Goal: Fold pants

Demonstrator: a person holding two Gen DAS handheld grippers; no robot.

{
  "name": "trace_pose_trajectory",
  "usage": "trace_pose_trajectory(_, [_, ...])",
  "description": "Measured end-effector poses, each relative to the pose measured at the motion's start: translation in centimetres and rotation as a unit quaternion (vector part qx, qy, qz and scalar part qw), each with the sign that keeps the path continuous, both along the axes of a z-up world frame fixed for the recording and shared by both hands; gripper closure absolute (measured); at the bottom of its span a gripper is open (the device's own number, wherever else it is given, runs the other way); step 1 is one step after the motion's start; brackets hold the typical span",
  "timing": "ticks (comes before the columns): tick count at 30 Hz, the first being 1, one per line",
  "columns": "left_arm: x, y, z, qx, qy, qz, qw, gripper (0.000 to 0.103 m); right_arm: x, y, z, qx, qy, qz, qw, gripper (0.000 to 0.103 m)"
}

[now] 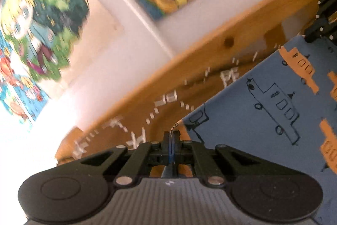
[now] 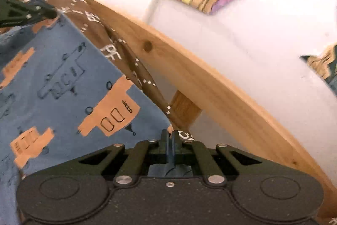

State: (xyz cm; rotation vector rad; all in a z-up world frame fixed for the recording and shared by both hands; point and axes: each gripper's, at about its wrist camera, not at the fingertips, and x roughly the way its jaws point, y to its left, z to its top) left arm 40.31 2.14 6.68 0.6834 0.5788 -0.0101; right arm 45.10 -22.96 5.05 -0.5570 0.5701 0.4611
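The pants [image 1: 273,102] are blue with orange and outlined truck prints. They hang stretched between my two grippers, lifted off the surface. My left gripper [image 1: 171,136] is shut on one corner of the pants edge. My right gripper [image 2: 169,136] is shut on the other corner of the pants [image 2: 63,81]. The right gripper also shows at the top right of the left wrist view [image 1: 322,20]. The left gripper shows at the top left of the right wrist view [image 2: 27,7]. The lower part of the pants is out of view.
A brown cloth with white print [image 1: 160,107] lies behind the pants, also seen in the right wrist view [image 2: 111,50]. A wooden rail [image 2: 210,85] runs behind it. A white wall carries colourful posters [image 1: 42,20].
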Motion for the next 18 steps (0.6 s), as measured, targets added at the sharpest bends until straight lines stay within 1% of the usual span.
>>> trace_pose_trajectory(1, [0.7,0.1,-0.7,0.002,0.012,0.006,0.9999,0.102,0.9,0.9,-1.1,-0.009,0.005,0.0,1.0,0.102])
trace_pose_trajectory(2, [1.1,0.2,-1.2,0.004,0.016,0.01,0.9998,0.102,1.3,1.2,-1.9,-0.017,0.011,-0.002,1.0,0.102])
trace_pose_trajectory(4, [1.1,0.4,-1.5,0.006,0.017,0.0,0.9998,0.099,1.7,1.4,-2.9,-0.013,0.016,-0.008,1.0,0.1])
trace_pose_trajectory(5, [0.9,0.5,-1.4,0.006,0.014,-0.007,0.9999,0.096,1.8,1.3,-3.0,-0.007,0.016,-0.009,1.0,0.097])
trace_pose_trajectory(6, [0.6,0.7,-1.1,0.0,0.014,-0.015,0.9998,0.085,1.8,1.1,-2.8,0.003,0.016,-0.007,1.0,0.089])
trace_pose_trajectory(7, [0.4,1.0,-0.7,-0.012,0.016,-0.023,0.9995,0.073,1.5,0.6,-2.5,0.012,0.017,-0.001,1.0,0.085])
trace_pose_trajectory(8, [0.2,1.4,-0.2,-0.024,0.013,-0.03,0.9992,0.045,1.5,0.2,-2.0,0.019,0.017,0.003,1.0,0.072])
trace_pose_trajectory(9, [-0.1,1.9,0.4,-0.036,0.005,-0.039,0.9986,0.03,1.3,-0.2,-1.6,0.026,0.015,0.007,1.0,0.059])
trace_pose_trajectory(11, [-0.9,2.5,1.2,-0.054,-0.006,-0.065,0.9964,0.029,0.7,-1.0,-0.7,0.05,0.015,0.023,0.998,0.048])
trace_pose_trajectory(12, [-1.1,2.7,1.4,-0.054,-0.006,-0.071,0.996,0.029,0.7,-1.3,-0.3,0.062,0.019,0.034,0.997,0.047])
trace_pose_trajectory(13, [-1.1,2.8,1.6,-0.05,-0.006,-0.074,0.996,0.03,0.7,-1.2,-0.1,0.066,0.02,0.041,0.997,0.046])
trace_pose_trajectory(15, [-0.9,2.7,1.5,-0.039,0.006,-0.079,0.9961,0.036,0.8,-0.3,-0.1,0.067,0.02,0.056,0.996,0.043])
trace_pose_trajectory(18, [-0.7,2.7,1.4,-0.031,0.024,-0.083,0.9957,0.038,0.9,1.5,-0.4,0.063,0.028,0.076,0.995,0.043])
